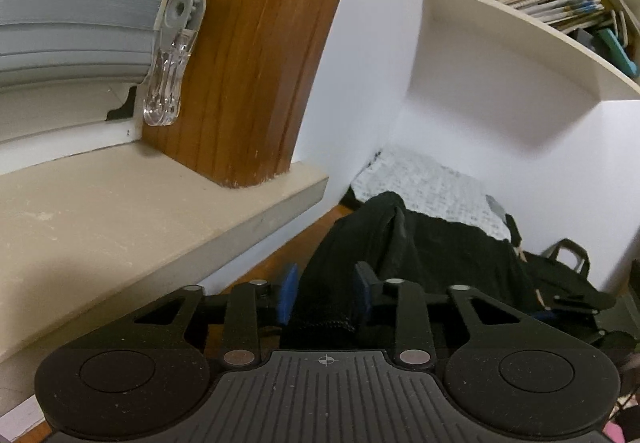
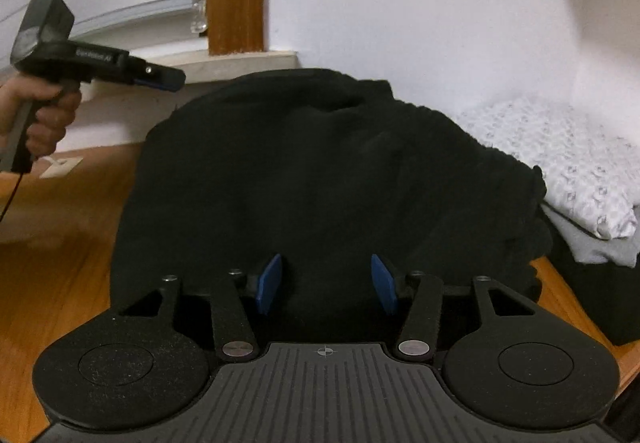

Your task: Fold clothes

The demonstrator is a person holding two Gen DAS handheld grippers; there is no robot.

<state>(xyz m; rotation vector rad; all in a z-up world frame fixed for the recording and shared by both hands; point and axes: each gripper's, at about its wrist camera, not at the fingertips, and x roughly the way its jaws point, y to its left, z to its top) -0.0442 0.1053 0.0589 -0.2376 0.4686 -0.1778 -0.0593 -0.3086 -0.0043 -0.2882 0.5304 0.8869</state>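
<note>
A wooden surface (image 1: 276, 263) ran under a window sill. In the left wrist view, the left tool (image 1: 326, 297) pinched a ribbed edge of the black knitted garment (image 1: 440, 259); a shallow bite could slip. In the right wrist view, the right tool (image 2: 326, 283) stood unclenched over the garment, which could bunch unevenly.

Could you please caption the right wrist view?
Right gripper open over a black garment on a wooden table.

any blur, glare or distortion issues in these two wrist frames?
Left wrist: strong fisheye bend in the wooden post, shelf soft, no glare. Right wrist: black garment underexposed with folds barely readable, white patterned cloth soft.
</note>
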